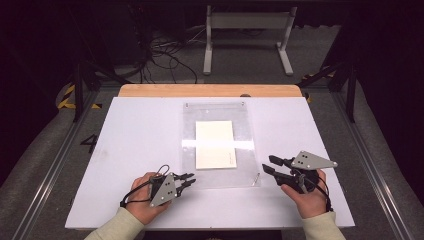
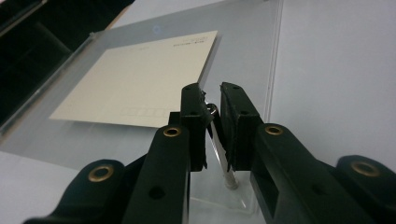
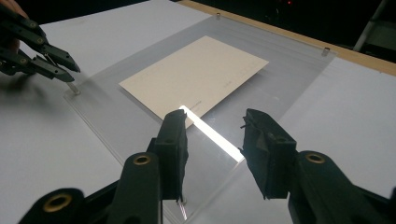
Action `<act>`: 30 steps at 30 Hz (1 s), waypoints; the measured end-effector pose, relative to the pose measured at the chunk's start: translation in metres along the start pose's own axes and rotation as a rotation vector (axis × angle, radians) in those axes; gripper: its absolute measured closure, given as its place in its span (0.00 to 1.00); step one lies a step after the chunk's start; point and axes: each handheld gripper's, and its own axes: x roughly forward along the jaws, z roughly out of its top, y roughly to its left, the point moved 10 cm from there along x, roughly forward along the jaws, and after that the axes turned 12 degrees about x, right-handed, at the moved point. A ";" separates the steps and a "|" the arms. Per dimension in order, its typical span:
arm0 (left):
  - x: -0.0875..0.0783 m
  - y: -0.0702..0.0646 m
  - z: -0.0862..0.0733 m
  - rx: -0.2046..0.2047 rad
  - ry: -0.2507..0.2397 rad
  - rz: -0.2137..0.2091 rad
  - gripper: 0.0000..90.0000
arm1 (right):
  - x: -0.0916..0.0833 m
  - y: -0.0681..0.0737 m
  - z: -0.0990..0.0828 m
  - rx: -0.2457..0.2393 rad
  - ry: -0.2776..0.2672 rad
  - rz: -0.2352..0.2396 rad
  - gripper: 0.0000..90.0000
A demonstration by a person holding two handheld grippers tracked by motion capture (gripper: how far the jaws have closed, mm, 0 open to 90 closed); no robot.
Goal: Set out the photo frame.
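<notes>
A clear acrylic plate (image 1: 220, 112) lies on the white table (image 1: 130, 140), with a cream card (image 1: 215, 145) lying flat at its middle. A thin metal pin (image 2: 229, 176) stands in the plate's near left corner. My left gripper (image 1: 189, 180) reaches in level, its jaws (image 2: 212, 93) close on either side of the pin with a slim gap showing. From the right gripper view that pin (image 3: 73, 87) sits just under the left gripper (image 3: 65, 70). My right gripper (image 1: 270, 165) is open and holds nothing, hovering by the plate's near right corner (image 3: 212, 135). Another pin (image 1: 256, 179) leans there.
Small pins (image 1: 186, 105) mark the plate's far corners. A wooden strip (image 1: 210, 90) runs along the table's far edge. Beyond it are a white stand's legs (image 1: 247, 35) and loose cables (image 1: 165, 55) on the floor. Metal rails (image 1: 50, 165) flank the table.
</notes>
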 end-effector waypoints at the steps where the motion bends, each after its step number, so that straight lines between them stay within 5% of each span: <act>1: 0.000 0.000 -0.001 -0.002 -0.010 0.001 0.89 | 0.000 0.000 0.003 0.000 -0.005 0.002 0.65; 10: -0.002 -0.004 0.001 0.062 -0.011 0.053 0.89 | -0.002 -0.009 0.035 -0.040 -0.015 -0.015 0.66; 28: -0.005 -0.014 0.003 0.225 -0.037 0.111 0.90 | 0.030 -0.026 0.085 -0.033 0.041 -0.001 0.65; 30: -0.003 -0.017 -0.003 0.266 0.013 0.113 0.89 | 0.033 -0.030 0.090 -0.028 0.044 -0.005 0.65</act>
